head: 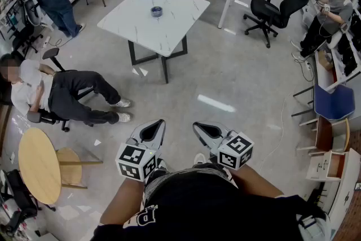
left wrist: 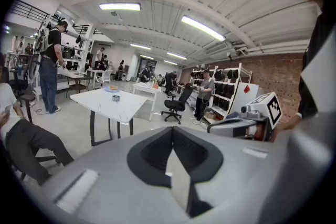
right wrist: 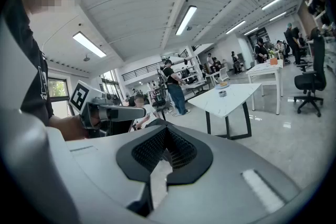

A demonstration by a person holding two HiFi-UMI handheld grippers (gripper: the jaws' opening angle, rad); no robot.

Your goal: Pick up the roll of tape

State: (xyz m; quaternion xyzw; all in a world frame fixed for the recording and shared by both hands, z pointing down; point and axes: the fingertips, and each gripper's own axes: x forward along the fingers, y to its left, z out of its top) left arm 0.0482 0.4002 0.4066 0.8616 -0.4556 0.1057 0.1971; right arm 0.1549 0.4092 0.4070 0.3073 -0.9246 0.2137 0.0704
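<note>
Grey tape roll (head: pixel 157 11) on table (head: pixel 181 8), well beyond left tongs (head: pixel 159 123) and right tongs (head: pixel 197 126).

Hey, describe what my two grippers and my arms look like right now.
The left gripper and right gripper are pale grey tapering shells with black textured pads inside the jaws. Each carries a white cube printed with black square markers. You wear a black top with white lettering; no cables show.
</note>
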